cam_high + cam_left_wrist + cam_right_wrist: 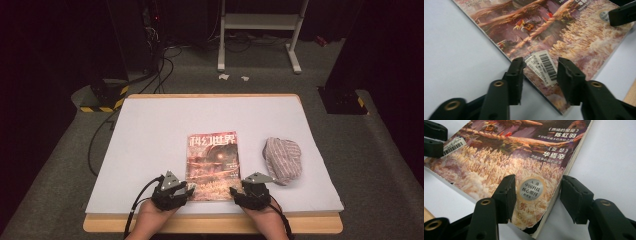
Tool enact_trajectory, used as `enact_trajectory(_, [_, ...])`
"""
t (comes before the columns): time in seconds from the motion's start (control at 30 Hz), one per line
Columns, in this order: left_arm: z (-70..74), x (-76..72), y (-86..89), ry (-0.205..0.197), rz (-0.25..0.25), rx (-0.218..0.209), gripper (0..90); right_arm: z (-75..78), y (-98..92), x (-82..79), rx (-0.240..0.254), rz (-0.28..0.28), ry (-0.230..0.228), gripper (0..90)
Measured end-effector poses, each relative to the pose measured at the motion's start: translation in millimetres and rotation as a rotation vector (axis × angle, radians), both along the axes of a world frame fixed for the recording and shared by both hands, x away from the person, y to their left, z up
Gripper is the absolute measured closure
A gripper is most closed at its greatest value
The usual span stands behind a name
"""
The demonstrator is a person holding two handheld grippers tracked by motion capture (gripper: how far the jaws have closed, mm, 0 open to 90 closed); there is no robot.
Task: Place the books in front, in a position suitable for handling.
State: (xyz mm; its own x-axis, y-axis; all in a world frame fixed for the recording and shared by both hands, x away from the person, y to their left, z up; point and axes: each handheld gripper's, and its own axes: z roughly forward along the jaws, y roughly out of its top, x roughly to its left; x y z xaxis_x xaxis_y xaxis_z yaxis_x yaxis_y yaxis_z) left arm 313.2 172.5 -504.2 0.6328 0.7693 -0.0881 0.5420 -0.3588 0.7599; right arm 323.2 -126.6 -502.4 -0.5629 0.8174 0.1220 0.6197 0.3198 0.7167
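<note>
Black jaws of both grippers apart, straddling glossy magazine near corners; striped cloth hat beside.

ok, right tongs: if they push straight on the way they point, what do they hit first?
Likely the magazine: the right tongs straddle its near corner, jaws apart on either side, cover straight ahead. Whether they already touch it is unclear.
</note>
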Motion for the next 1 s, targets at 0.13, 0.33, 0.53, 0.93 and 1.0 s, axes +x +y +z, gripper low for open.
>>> enact_trajectory(0.13, [2.1,5.5,10.6,-0.043,0.045,0.020,47.3,-0.2,-1.6,0.8,-0.021,-0.029,-0.048,43.8])
enact_trajectory(0.33, [14.2,16.7,43.9,-0.092,0.135,-0.051,42.2,4.3,-11.1,4.4,-0.017,-0.057,-0.088,44.1])
enact_trajectory(0.53, [17.7,26.8,66.2,-0.138,0.174,-0.052,42.7,12.6,-24.1,4.9,-0.018,-0.081,-0.178,43.0])
enact_trajectory(0.93, [8.4,23.7,82.5,-0.123,0.190,-0.033,43.1,40.6,-50.6,18.8,-0.044,-0.148,-0.232,27.1])
enact_trajectory(1.0, [7.2,23.8,81.8,-0.116,0.182,-0.027,42.9,47.5,-58.4,24.2,-0.057,-0.177,-0.241,25.8])
